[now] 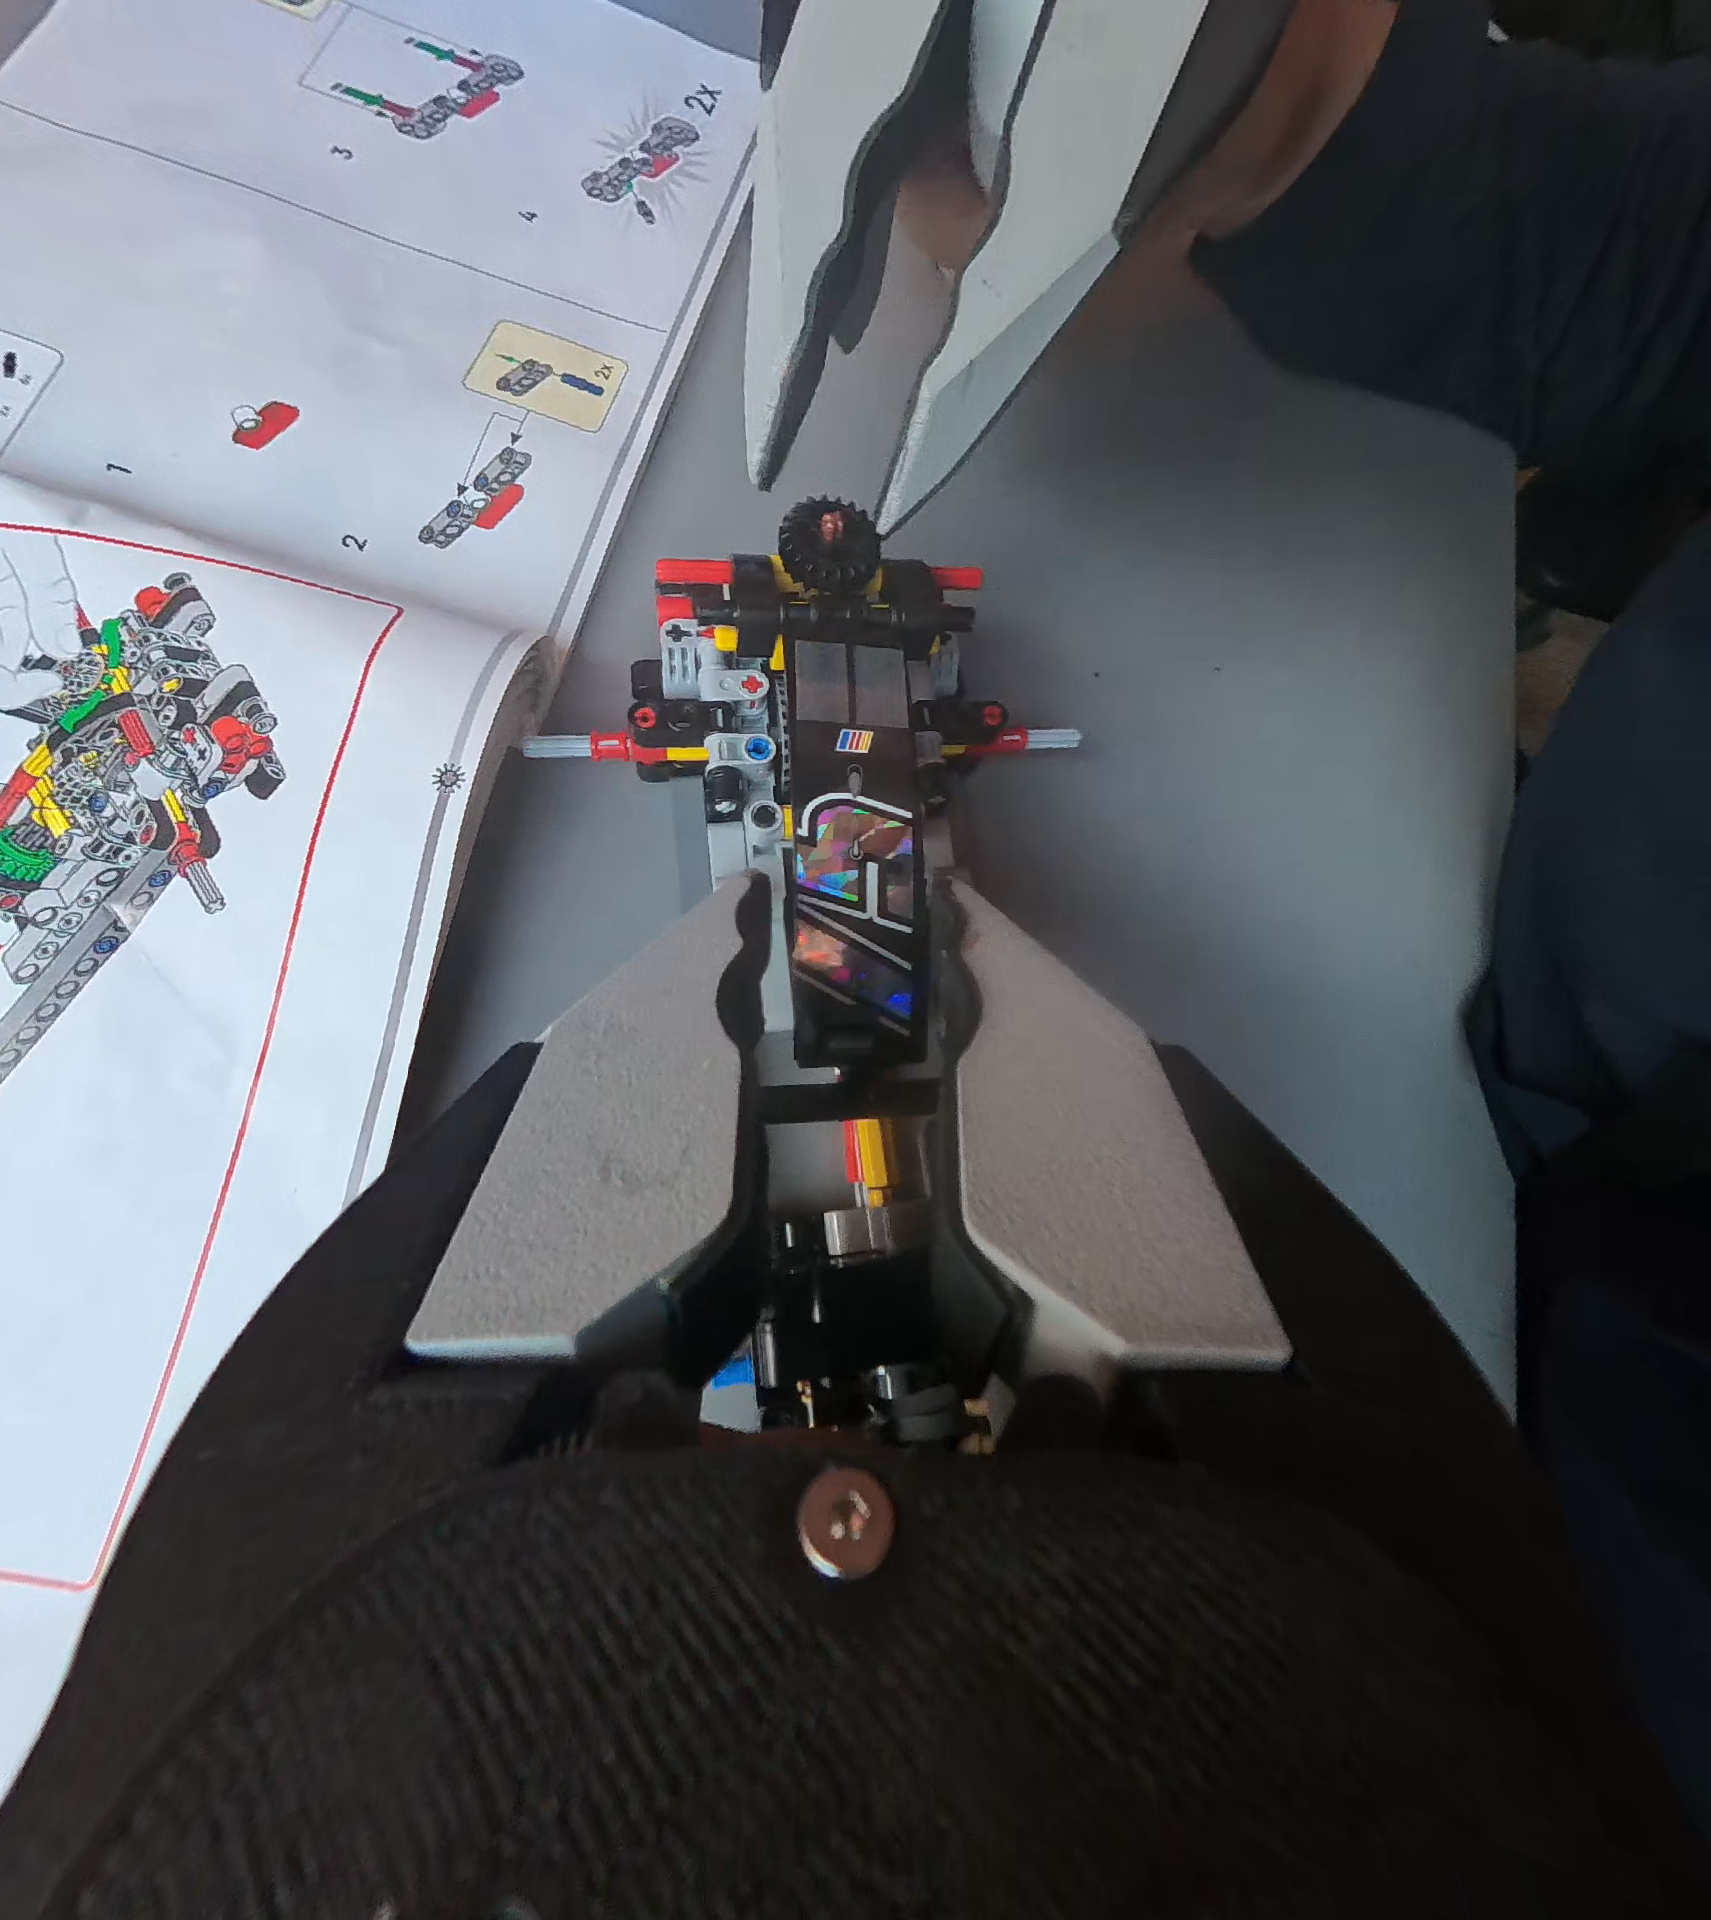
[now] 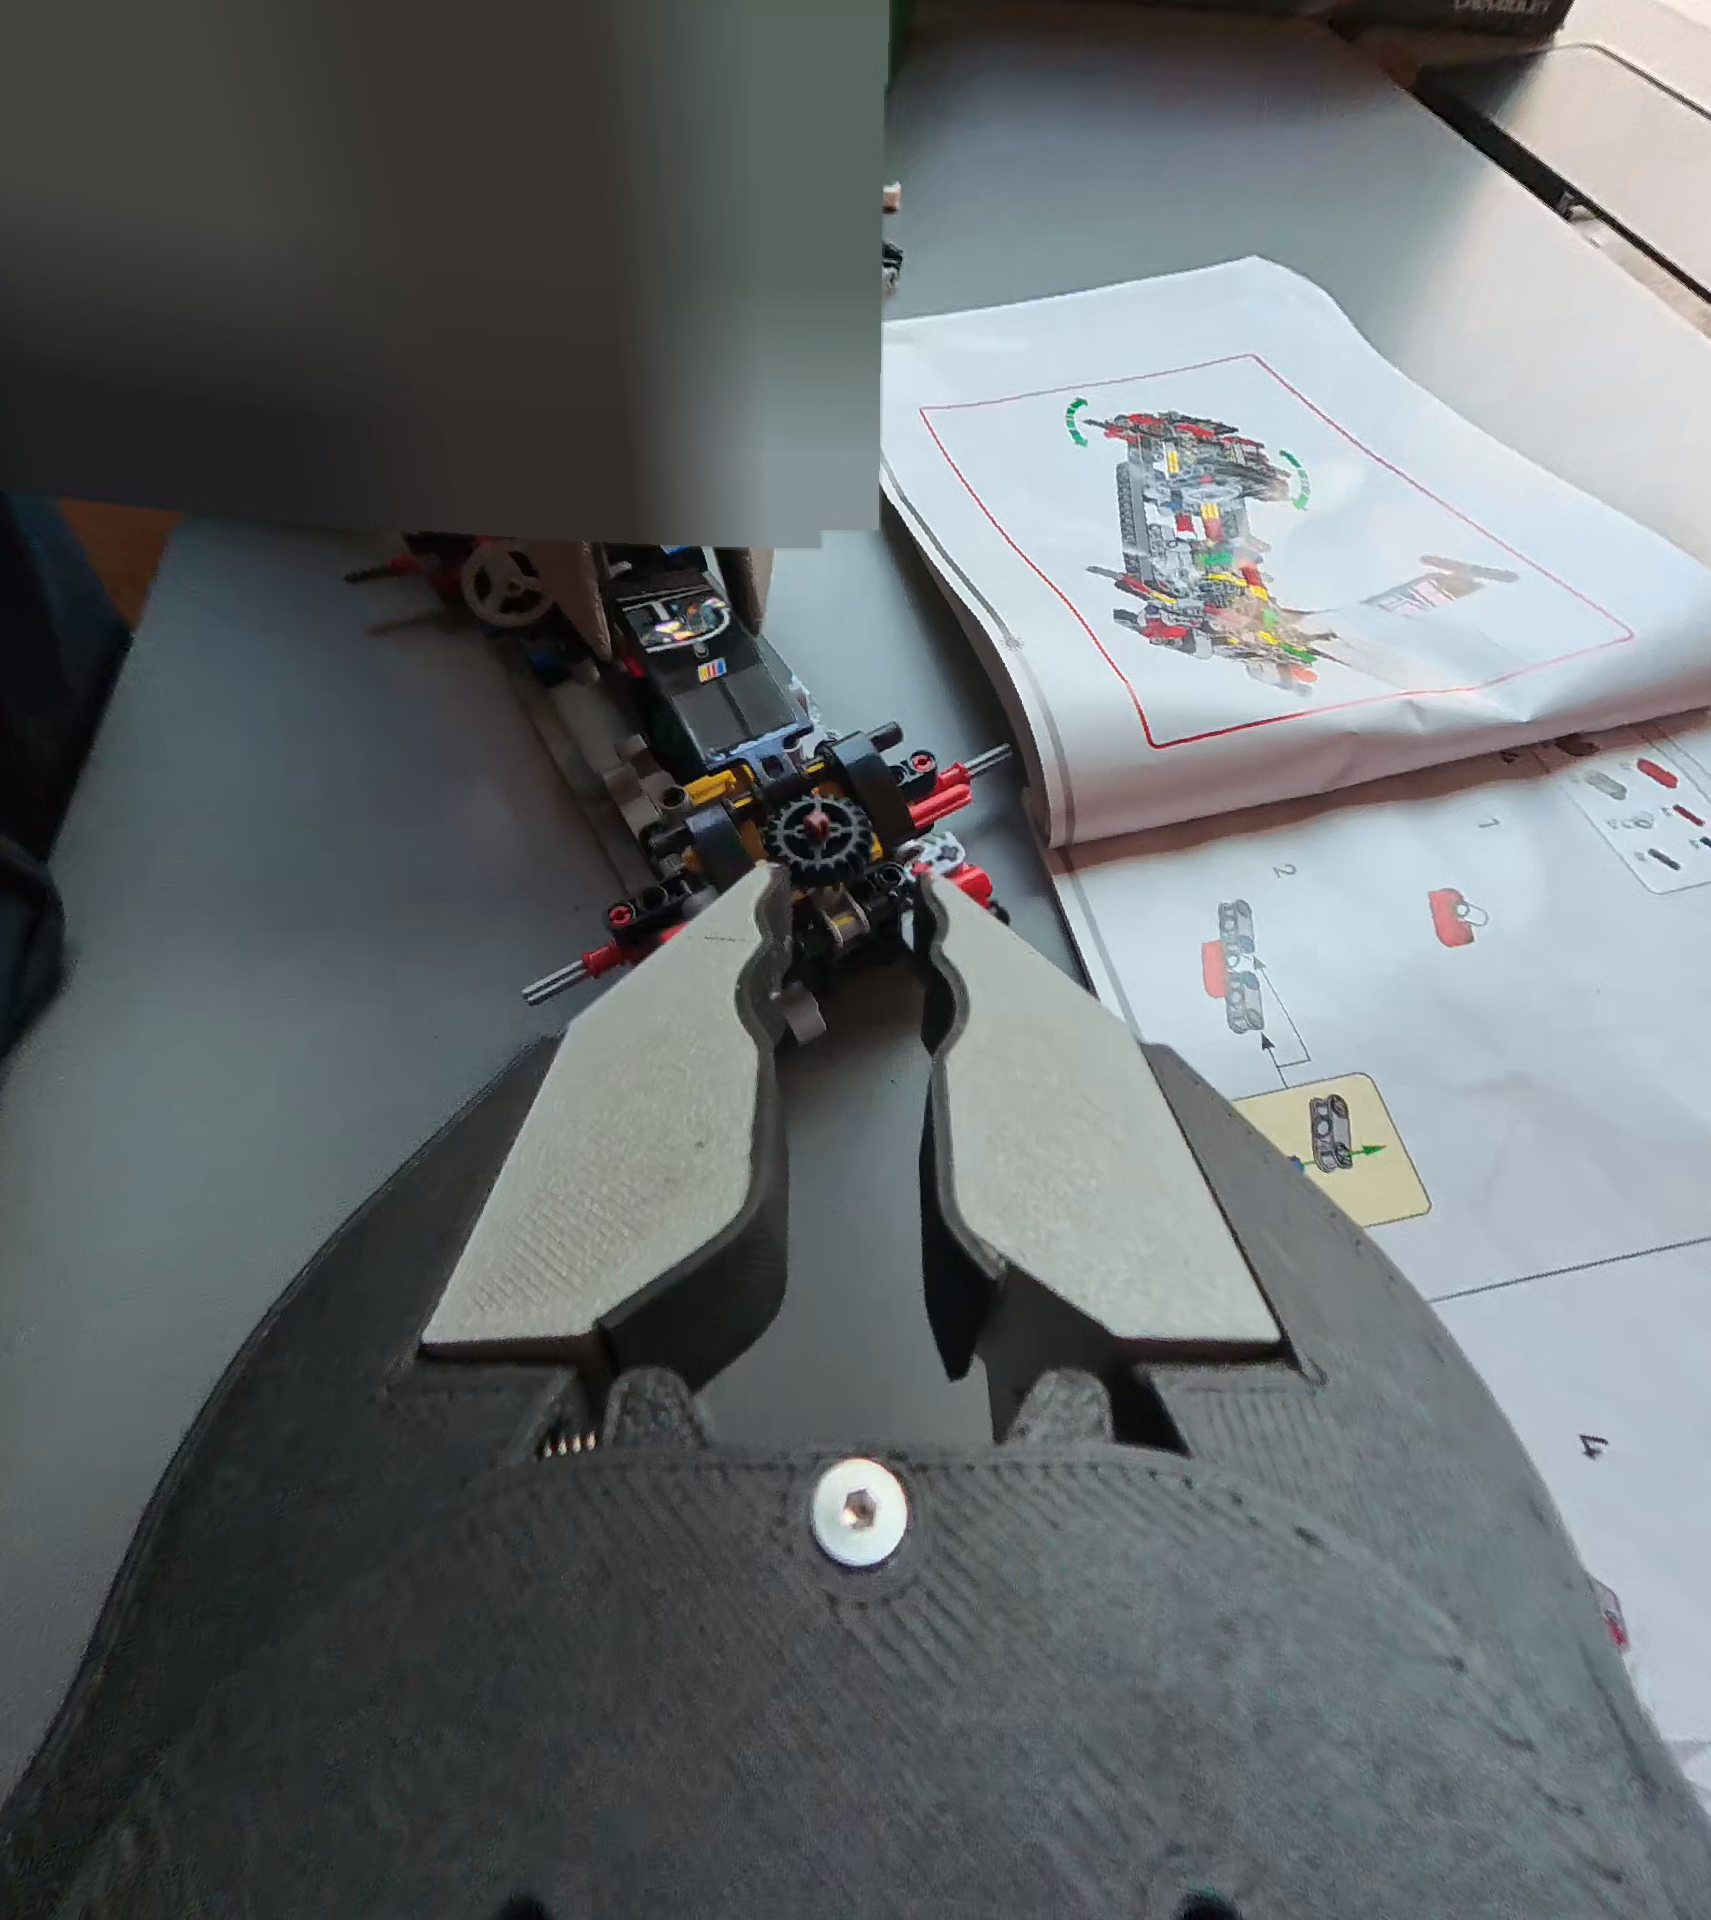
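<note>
The left tool [image 1: 851,935] is clamping the toy car's [image 1: 856,831] black body on the grey tabletop [image 1: 1246,831]. The right tool [image 2: 846,894], narrowly parted, is hovering at the car's gear [image 2: 820,831] end. The booklet's [image 2: 1350,582] edge is lying just beside the car; bare tabletop lies on the car's other side.

- Brick-built car model [image 1: 856,831]: rear part lies between the left gripper's [image 1: 856,914] fingers and under its body; where the pads meet it is in shadow.
- Booklet [image 1: 155,727], left of those fingers: pages cut by the frame edge.
- Right gripper [image 2: 846,894]: small grey piece [image 2: 804,1013] by its left finger, contact unclear.
- Beyond the model in the right wrist view: large blurred patch; the left gripper mostly hidden.
</note>
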`<state>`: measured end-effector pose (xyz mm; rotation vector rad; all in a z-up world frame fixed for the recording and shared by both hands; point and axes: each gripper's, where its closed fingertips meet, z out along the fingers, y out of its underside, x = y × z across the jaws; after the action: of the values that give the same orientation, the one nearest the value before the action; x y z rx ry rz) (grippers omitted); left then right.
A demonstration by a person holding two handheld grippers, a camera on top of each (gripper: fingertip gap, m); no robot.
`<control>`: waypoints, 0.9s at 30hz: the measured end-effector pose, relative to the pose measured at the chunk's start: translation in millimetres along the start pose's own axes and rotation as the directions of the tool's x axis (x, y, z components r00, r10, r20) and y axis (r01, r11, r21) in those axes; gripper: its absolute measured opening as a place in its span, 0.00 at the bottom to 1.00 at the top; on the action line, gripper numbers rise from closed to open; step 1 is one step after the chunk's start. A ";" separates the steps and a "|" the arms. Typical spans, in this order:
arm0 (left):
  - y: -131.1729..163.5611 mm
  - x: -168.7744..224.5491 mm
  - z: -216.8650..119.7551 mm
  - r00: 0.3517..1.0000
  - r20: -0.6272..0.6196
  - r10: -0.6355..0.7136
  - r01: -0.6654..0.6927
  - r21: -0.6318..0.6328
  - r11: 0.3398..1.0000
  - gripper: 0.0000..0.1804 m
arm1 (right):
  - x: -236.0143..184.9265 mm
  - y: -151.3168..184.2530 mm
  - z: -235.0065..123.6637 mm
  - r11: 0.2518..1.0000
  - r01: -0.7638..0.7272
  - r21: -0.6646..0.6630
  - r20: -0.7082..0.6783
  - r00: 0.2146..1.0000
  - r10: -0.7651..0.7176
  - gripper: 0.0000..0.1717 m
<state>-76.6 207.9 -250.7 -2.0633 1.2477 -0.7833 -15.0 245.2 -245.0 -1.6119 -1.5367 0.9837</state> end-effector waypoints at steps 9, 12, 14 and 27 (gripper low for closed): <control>0.3 2.2 -0.1 1.000 0.009 0.012 -0.012 -0.007 1.000 0.14 | -4.3 -9.9 -3.6 0.999 0.011 0.045 0.012 1.000 -0.011 0.11; 0.6 3.6 -0.1 1.000 0.003 0.013 -0.013 -0.008 1.000 0.14 | -3.6 -3.1 5.2 0.999 0.035 -0.008 -0.013 0.999 -0.036 0.11; 0.3 3.7 0.1 1.000 -0.003 0.008 -0.008 -0.004 1.000 0.14 | -1.5 -2.4 4.0 1.000 0.014 -0.004 -0.009 1.000 -0.014 0.12; -0.4 4.3 1.1 1.000 0.009 0.016 -0.015 -0.004 1.000 0.14 | 2.3 -8.9 -3.1 0.999 0.026 0.028 -0.060 0.998 -0.025 0.10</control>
<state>-73.9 204.4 -250.3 -2.0560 1.2603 -0.7646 -16.4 248.1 -235.9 -1.5844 -1.4929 0.9310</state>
